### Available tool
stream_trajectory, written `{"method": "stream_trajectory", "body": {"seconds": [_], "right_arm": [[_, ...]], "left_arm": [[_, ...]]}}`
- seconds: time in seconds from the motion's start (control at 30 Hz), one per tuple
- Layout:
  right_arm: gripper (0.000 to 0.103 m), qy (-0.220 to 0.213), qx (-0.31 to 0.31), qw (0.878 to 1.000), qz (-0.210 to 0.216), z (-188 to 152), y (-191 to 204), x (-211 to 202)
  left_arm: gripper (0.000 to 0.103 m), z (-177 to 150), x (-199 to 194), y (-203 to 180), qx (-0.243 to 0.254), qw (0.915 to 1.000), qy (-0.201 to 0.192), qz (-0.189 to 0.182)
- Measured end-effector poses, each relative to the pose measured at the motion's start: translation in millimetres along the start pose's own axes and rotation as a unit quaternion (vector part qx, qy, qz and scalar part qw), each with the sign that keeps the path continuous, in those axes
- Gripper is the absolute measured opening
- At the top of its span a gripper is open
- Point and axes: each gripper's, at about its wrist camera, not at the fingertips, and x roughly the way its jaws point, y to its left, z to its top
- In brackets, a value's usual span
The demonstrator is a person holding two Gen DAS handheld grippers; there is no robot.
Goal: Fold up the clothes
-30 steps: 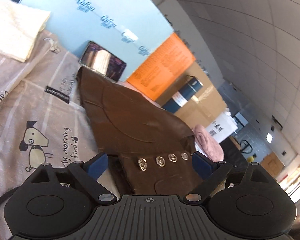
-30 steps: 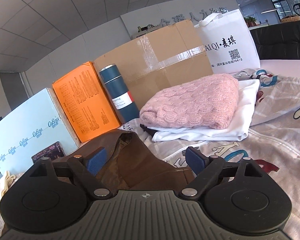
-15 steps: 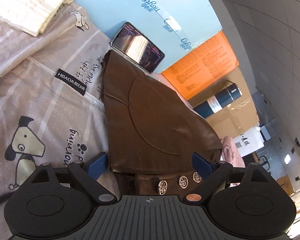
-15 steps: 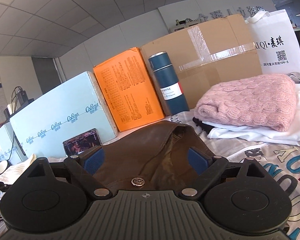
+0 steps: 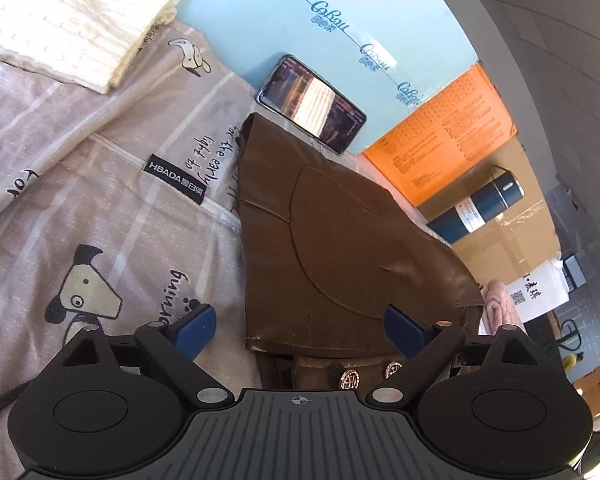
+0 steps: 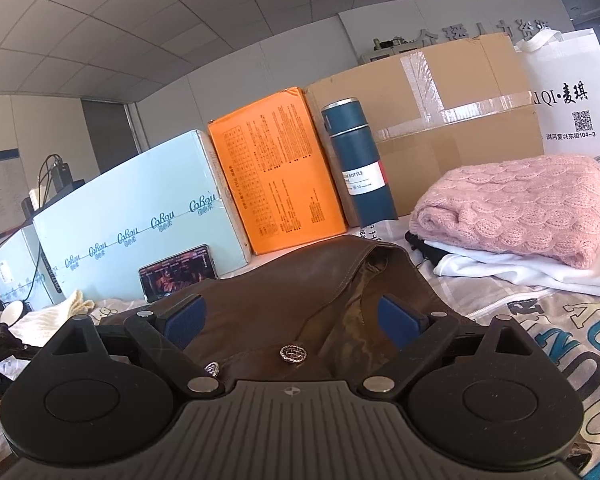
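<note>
Both tools gape wide, holding nothing: left tool, right tool. Brown jacket lies folded on printed bedsheet, directly ahead between the pads. Phone at 12 o'clock beyond it. Pink sweater at 2 o'clock.

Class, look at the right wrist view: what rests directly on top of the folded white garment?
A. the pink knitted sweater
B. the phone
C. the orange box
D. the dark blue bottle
A: the folded pink knitted sweater lies stacked on the white garment, while the other three stand apart from it.
</note>
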Motion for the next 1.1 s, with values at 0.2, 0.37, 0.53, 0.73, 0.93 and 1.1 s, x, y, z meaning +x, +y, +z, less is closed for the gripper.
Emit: {"method": "stream_trajectory", "body": {"seconds": [0.2,0.37,0.53,0.73,0.93,1.1], "right_arm": [[0.093,0.007,-0.017,1.0,0.008,-3,8,1],[0.094,0.018,-0.042,0.997,0.068,-6,25,-5],[0.095,0.041,-0.098,0.985,0.134,-15,57,-2],[0.095,0.05,-0.119,0.98,0.153,-19,84,7],[0.095,0.049,-0.121,0.983,0.132,-11,82,15],[0.095,0.06,-0.063,0.993,0.077,15,59,37]], "left_arm": [[0.095,10,28,0,-0.009,0.9974,0.019,-0.068],[0.018,1,37,-6,0.033,0.998,0.006,-0.052],[0.004,-15,25,-33,0.172,0.9837,-0.045,-0.027],[0.003,-8,1,-42,0.255,0.9594,-0.118,0.028],[0.006,17,6,-23,0.244,0.9633,-0.091,0.064],[0.06,24,0,-14,0.221,0.9678,-0.102,0.065]]}}
